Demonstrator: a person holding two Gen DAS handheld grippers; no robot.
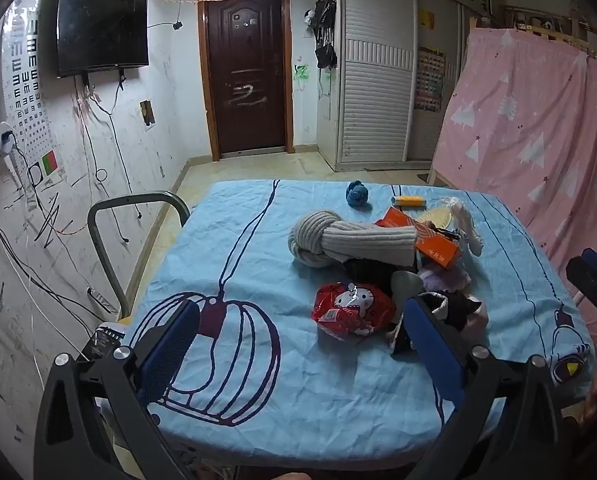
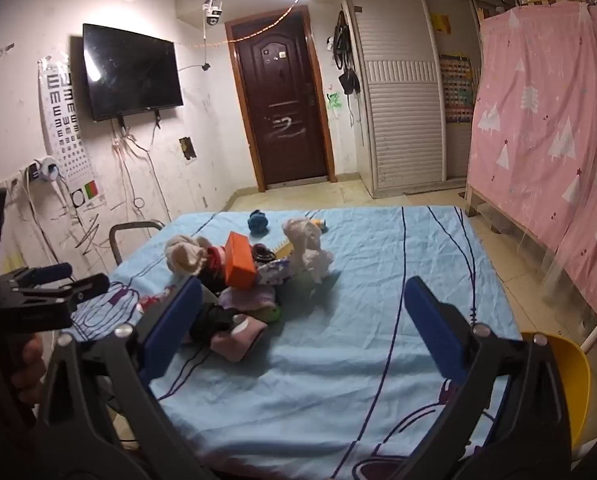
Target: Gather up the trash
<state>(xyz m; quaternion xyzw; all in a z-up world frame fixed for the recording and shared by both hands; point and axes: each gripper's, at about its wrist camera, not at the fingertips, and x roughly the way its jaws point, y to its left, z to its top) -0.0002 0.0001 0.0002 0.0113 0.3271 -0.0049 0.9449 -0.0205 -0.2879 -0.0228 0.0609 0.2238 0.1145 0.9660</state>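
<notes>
A heap of odds and ends lies on a table under a light blue cloth (image 1: 266,400). In it are a red cartoon-cat wrapper (image 1: 352,310), an orange carton (image 1: 428,238), a knotted grey knit piece (image 1: 338,242), a white crumpled bag (image 2: 308,248) and dark and pink cloth bits (image 2: 238,334). The orange carton (image 2: 238,262) also shows in the right wrist view. My left gripper (image 1: 298,354) hovers open over the near cloth, its right finger beside the red wrapper, nothing between the pads. My right gripper (image 2: 302,322) is open too, right of the heap, holding nothing.
A blue yarn ball (image 1: 357,195) and a yellow bar (image 1: 408,201) lie at the far side. A metal chair back (image 1: 134,204) stands left of the table, a yellow chair (image 2: 570,384) at the near right. A pink curtain (image 2: 550,140) hangs on the right.
</notes>
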